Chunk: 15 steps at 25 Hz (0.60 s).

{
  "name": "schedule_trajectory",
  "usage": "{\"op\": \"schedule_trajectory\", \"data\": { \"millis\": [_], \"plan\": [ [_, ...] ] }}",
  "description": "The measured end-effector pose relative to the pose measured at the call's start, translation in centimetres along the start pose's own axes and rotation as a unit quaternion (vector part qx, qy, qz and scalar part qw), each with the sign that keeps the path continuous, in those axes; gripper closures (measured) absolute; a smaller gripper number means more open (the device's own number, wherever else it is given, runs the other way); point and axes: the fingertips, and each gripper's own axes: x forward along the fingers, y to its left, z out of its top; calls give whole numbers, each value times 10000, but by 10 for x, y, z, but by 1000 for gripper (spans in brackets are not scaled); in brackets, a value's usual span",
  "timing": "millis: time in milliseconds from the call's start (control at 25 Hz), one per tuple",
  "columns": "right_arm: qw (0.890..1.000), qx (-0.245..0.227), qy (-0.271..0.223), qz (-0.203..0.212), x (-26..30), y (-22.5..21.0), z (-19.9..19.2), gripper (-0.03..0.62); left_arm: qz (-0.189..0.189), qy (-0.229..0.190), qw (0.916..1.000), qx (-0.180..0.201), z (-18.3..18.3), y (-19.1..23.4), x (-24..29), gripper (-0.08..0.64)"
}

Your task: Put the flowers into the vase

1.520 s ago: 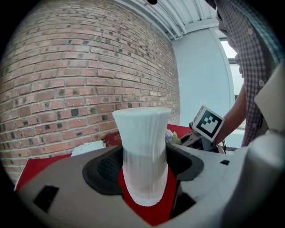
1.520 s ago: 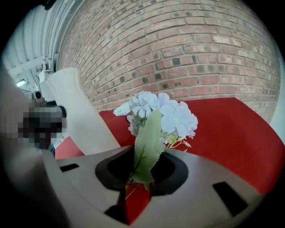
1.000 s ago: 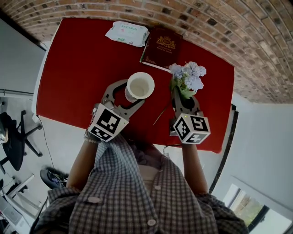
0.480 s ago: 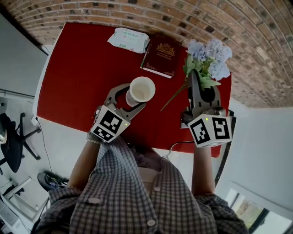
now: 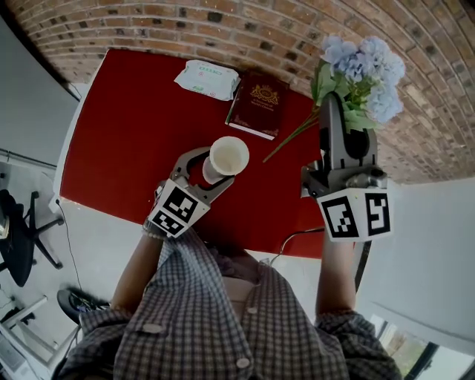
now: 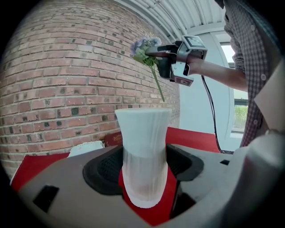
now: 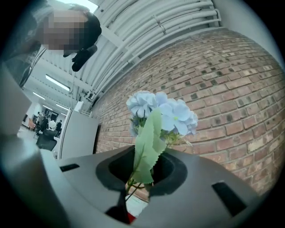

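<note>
A white ribbed vase (image 5: 227,157) stands upright on the red table (image 5: 126,133), and my left gripper (image 5: 202,160) is shut on it, jaws round its lower body (image 6: 144,178). My right gripper (image 5: 338,111) is raised well above the table at the right, shut on the stem of a bunch of pale blue flowers (image 5: 364,63) with green leaves. The stem end (image 5: 286,141) trails down to the left, toward the vase. In the right gripper view the blooms (image 7: 162,113) and a leaf (image 7: 147,151) rise from between the jaws. The left gripper view shows the flowers (image 6: 144,46) high above the vase.
A dark red book (image 5: 258,104) and a white tissue pack (image 5: 206,78) lie at the table's far edge, by the brick wall (image 5: 223,22). A cable (image 5: 289,241) hangs off the near edge. An office chair (image 5: 22,245) stands on the floor at the left.
My right gripper has lifted the flowers off the table and carried them up and slightly right, the stem now hanging free. The left gripper and the vase have kept still.
</note>
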Motion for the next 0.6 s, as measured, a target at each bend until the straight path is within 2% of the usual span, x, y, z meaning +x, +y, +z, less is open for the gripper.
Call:
{"op": "schedule_trajectory", "data": {
  "millis": [120, 320, 600],
  "plan": [
    [9996, -133, -239, 102, 6, 7, 17, 511, 1, -12, 10000, -12, 0, 0, 1, 245],
    [9984, 1, -508, 255, 15, 19, 31, 511, 4, -5, 10000, -16, -1, -1, 2, 245],
    [9968, 142, -561, 553, 23, 44, 17, 512, -1, -4, 10000, -29, 0, -1, 2, 245]
  ]
}}
